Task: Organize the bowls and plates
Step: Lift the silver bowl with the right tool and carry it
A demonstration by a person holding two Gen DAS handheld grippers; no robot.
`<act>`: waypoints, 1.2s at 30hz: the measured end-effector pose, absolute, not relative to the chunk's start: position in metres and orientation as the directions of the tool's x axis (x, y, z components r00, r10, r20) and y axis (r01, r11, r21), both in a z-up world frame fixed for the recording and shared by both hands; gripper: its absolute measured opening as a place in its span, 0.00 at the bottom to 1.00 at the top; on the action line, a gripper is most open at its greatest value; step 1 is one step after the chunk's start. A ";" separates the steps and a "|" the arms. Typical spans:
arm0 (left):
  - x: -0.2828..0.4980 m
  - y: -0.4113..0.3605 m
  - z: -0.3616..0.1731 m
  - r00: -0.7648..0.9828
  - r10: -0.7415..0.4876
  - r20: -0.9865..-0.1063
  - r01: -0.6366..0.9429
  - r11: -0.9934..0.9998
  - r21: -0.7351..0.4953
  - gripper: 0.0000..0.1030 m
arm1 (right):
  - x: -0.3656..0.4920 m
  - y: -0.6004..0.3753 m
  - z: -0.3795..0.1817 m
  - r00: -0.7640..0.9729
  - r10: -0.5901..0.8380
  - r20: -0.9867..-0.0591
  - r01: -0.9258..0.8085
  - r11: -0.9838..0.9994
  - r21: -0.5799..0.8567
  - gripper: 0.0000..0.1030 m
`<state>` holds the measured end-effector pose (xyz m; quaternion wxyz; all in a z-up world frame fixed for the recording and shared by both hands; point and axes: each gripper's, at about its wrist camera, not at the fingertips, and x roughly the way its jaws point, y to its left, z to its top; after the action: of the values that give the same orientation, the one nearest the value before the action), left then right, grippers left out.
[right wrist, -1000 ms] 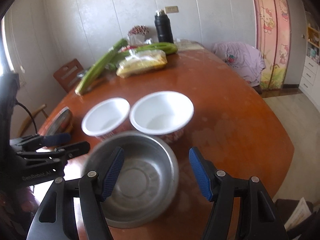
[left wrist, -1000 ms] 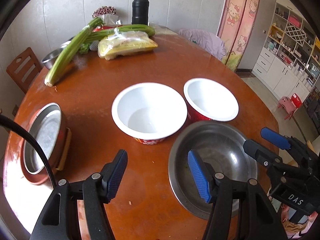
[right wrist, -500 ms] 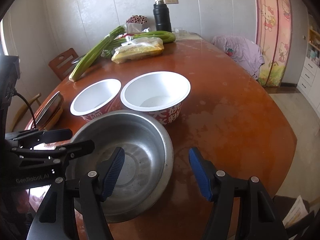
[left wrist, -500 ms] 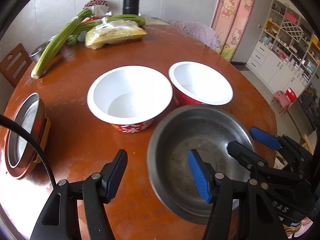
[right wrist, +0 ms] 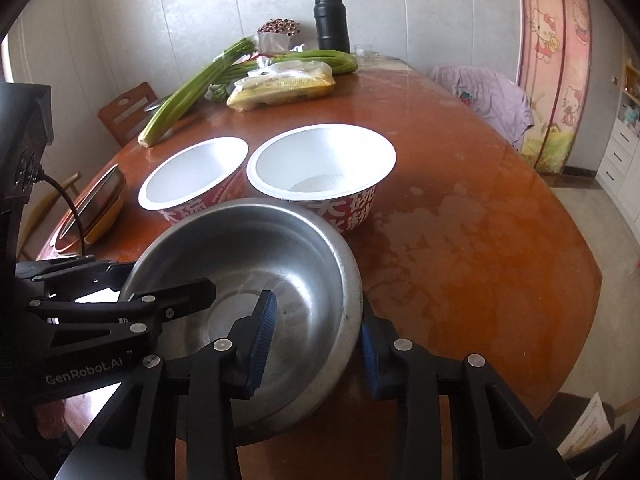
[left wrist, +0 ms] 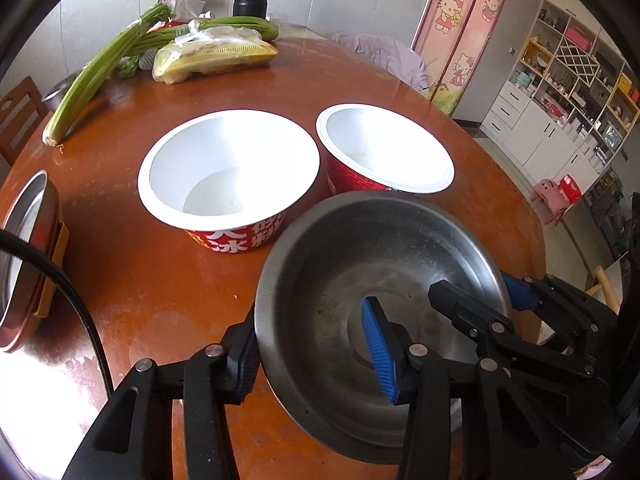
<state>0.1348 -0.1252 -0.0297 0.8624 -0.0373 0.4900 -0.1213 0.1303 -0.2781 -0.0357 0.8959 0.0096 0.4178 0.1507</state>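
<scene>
A round wooden bench [left wrist: 360, 80] carried the non-task items at its far side. A black flask [right wrist: 331, 24] stood upright near the wall. In front of it lay long green stalks [right wrist: 192, 92] and a clear bag of yellow contents [right wrist: 280, 86], the bag resting against the stalks. A wooden chair [right wrist: 126, 114] stood beyond the bench's edge. A lilac cloth [right wrist: 488, 100] lay draped on seating beside a pink cartoon-printed door [right wrist: 556, 60]. White shelving [left wrist: 568, 92] filled the room's far corner.

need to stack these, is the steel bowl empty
Empty: the steel bowl shows only bare metal inside, apart from the gripper fingers reaching in.
</scene>
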 end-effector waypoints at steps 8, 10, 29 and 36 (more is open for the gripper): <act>0.125 -0.120 -0.017 0.503 -0.254 -0.826 0.178 0.966 -0.189 0.46 | 0.120 -0.276 -0.023 0.608 0.286 -0.741 -0.274 0.951 0.142 0.40; 0.121 -0.116 -0.013 0.512 -0.251 -0.821 0.174 0.967 -0.187 0.46 | 0.116 -0.274 -0.018 0.613 0.294 -0.733 -0.283 0.948 0.144 0.40; 0.082 -0.053 -0.005 0.554 -0.210 -0.806 0.078 0.976 -0.201 0.46 | 0.090 -0.216 -0.011 0.560 0.388 -0.732 -0.386 0.904 0.185 0.41; 0.076 -0.041 -0.012 0.546 -0.198 -0.814 0.056 0.978 -0.200 0.46 | 0.085 -0.201 -0.016 0.537 0.399 -0.743 -0.410 0.894 0.183 0.41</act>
<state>0.0764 -0.0407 -0.0116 0.8760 -0.0752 0.4708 -0.0724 0.0849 -0.2013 -0.0165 0.8766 -0.0067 0.4223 0.2306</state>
